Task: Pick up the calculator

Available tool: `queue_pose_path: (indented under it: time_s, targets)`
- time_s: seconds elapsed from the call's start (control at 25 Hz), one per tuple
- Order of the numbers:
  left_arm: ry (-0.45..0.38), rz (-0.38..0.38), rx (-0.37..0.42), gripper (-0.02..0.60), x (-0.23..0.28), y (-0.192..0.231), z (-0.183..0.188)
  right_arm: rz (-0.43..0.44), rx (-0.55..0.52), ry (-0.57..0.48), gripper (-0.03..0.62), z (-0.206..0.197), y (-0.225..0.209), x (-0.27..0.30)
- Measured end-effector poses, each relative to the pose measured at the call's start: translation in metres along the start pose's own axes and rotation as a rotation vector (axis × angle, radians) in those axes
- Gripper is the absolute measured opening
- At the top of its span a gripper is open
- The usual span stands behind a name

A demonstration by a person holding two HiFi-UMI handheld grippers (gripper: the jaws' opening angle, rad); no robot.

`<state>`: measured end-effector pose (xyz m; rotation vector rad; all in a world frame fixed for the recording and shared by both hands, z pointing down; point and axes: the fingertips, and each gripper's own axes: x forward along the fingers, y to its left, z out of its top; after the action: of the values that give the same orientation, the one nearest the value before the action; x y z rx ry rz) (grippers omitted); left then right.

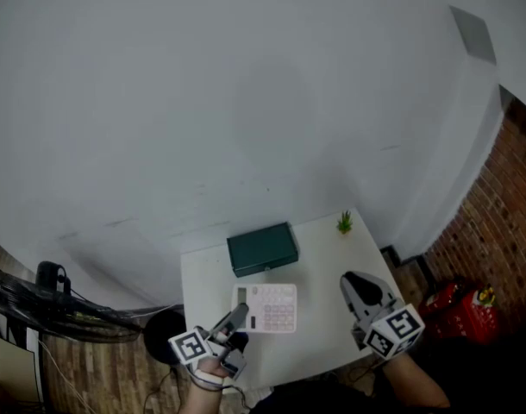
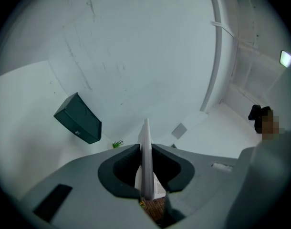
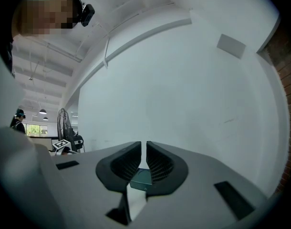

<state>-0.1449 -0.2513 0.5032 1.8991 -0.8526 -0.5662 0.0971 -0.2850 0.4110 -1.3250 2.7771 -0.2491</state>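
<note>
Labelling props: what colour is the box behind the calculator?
Dark green; the box shows best in the head view.

Left gripper (image 1: 238, 316): held low at the left of the head view, pointing level, up and to the right in that view. Jaws clamped on the near edge of the calculator (image 1: 272, 307), which stands edge-on between the pads in the left gripper view. Left hand (image 1: 209, 372) grips the handle behind the marker cube (image 1: 191, 347).

Right gripper (image 1: 359, 282): held at the right, pointing level and away from the body. Jaws nearly together with a narrow slit between them, nothing between the pads. Right hand (image 1: 407, 371) behind its marker cube (image 1: 394, 329), forearm running off the lower edge
</note>
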Motion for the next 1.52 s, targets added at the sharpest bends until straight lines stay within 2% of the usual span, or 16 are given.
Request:
queue_pose_path:
  time_s: [0.24, 0.52, 1.0, 1.52]
  targets:
    - [-0.018, -0.026, 0.006, 0.061, 0.005, -0.015, 0.006, -0.01, -0.005, -0.009, 0.028, -0.001, -0.008, 0.002]
    - [-0.039, -0.021, 0.015, 0.061, 0.0, -0.025, 0.008, -0.002, -0.092, -0.004, 0.029, 0.003, -0.001, 0.005]
    - [-0.059, -0.032, 0.002, 0.061, -0.004, -0.032, 0.005, 0.016, -0.109, 0.018, 0.029, -0.002, 0.002, 0.004]
    - [-0.071, -0.033, -0.032, 0.061, -0.011, -0.032, 0.003, -0.015, -0.125, 0.025, 0.029, -0.003, 0.001, 0.0]
